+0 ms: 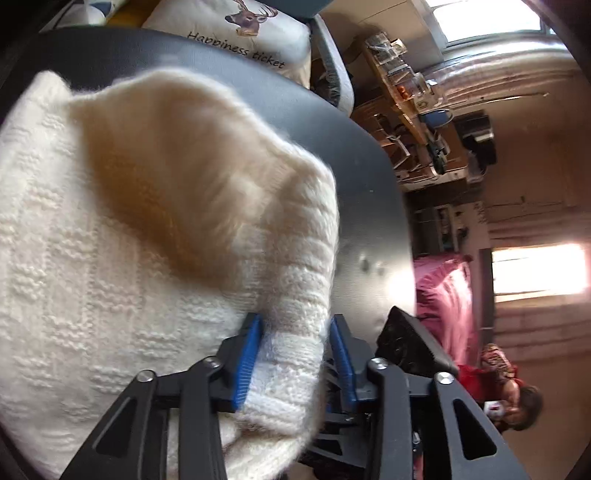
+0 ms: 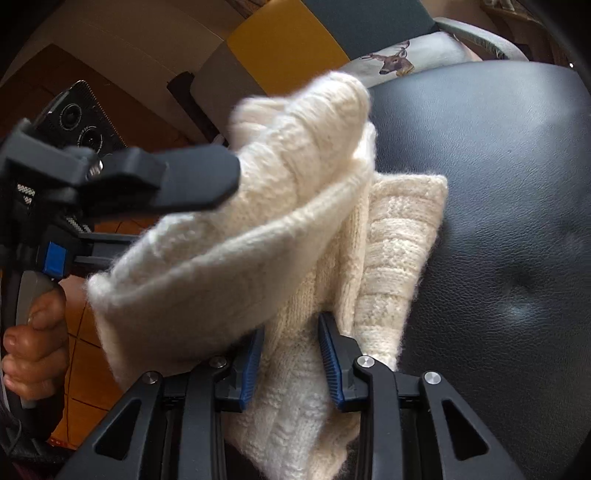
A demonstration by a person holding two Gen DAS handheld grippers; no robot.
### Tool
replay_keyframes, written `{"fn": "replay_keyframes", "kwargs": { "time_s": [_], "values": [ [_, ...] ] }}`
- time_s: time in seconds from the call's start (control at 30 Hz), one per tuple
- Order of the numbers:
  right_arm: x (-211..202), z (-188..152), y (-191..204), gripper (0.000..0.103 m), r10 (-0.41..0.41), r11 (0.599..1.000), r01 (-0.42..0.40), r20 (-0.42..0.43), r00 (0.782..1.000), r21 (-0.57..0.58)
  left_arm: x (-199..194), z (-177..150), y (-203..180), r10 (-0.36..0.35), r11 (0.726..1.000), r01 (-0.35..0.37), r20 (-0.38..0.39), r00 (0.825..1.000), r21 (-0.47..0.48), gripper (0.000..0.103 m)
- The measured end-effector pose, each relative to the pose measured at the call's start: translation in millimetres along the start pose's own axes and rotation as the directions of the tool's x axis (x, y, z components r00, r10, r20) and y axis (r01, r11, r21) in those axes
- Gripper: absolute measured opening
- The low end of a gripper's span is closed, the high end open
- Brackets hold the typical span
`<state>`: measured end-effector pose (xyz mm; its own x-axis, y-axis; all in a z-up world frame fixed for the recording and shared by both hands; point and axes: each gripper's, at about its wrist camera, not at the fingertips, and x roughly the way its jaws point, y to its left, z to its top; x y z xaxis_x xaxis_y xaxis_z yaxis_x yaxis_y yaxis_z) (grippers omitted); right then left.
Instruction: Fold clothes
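A cream knitted sweater (image 1: 110,229) lies bunched on a dark leather seat (image 1: 354,177). My left gripper (image 1: 295,350) is shut on a thick ribbed fold of it, which fills the gap between the blue pads (image 1: 246,365). In the right wrist view the sweater (image 2: 295,229) is lifted in a loose fold over the seat (image 2: 498,184). My right gripper (image 2: 293,362) is shut on its lower layers. The left gripper (image 2: 234,173) reaches in from the left, its black finger pressed into the raised fold. A hand (image 2: 33,350) holds its handle.
A deer-print pillow (image 1: 240,33) lies beyond the seat, also seen as the pillow (image 2: 395,61) beside a yellow cushion (image 2: 288,48). To the right are cluttered shelves (image 1: 417,110), a pink bedcover (image 1: 443,295) and a person (image 1: 517,402). Wooden floor (image 2: 85,350) shows on the left.
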<state>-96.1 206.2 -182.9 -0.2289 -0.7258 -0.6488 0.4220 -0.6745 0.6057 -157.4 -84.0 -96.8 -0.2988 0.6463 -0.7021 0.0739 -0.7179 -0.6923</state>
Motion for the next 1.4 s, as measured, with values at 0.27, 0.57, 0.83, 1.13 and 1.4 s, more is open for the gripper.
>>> {"fn": "replay_keyframes", "kwargs": {
  "time_s": [0.27, 0.57, 0.83, 1.13, 1.4],
  "values": [
    [-38.0, -19.2, -6.9, 0.031, -0.045, 0.999, 0.045, 0.059, 0.997, 0.010, -5.0, -1.9, 2.3, -0.166, 0.983, 0.162, -0.040, 0.985, -0.087, 0.054],
    [-129.3, -14.9, 26.3, 0.047, 0.058, 0.988, -0.041, 0.114, 0.992, -0.147, -97.6, -13.7, 20.7, -0.143, 0.990, 0.141, 0.133, 0.981, 0.030, 0.059],
    [-65.1, 40.2, 114.6, 0.058, 0.143, 0.919, -0.199, -0.183, 0.973, -0.341, -135.8, -58.9, 75.6, -0.022, 0.988, -0.011, 0.214, 0.977, 0.152, 0.059],
    [3.5, 48.8, 99.9, 0.046, 0.053, 0.955, -0.172, -0.432, 0.900, -0.240, -107.6, -79.2, 84.3, -0.034, 0.971, -0.012, 0.189, 0.981, 0.237, 0.059],
    [12.4, 3.6, 83.8, 0.007, -0.063, 0.965, -0.085, -0.532, 0.844, -0.250, -74.7, -78.4, 82.7, -0.048, 0.945, 0.012, 0.103, 0.994, 0.327, 0.059]
  ]
}}
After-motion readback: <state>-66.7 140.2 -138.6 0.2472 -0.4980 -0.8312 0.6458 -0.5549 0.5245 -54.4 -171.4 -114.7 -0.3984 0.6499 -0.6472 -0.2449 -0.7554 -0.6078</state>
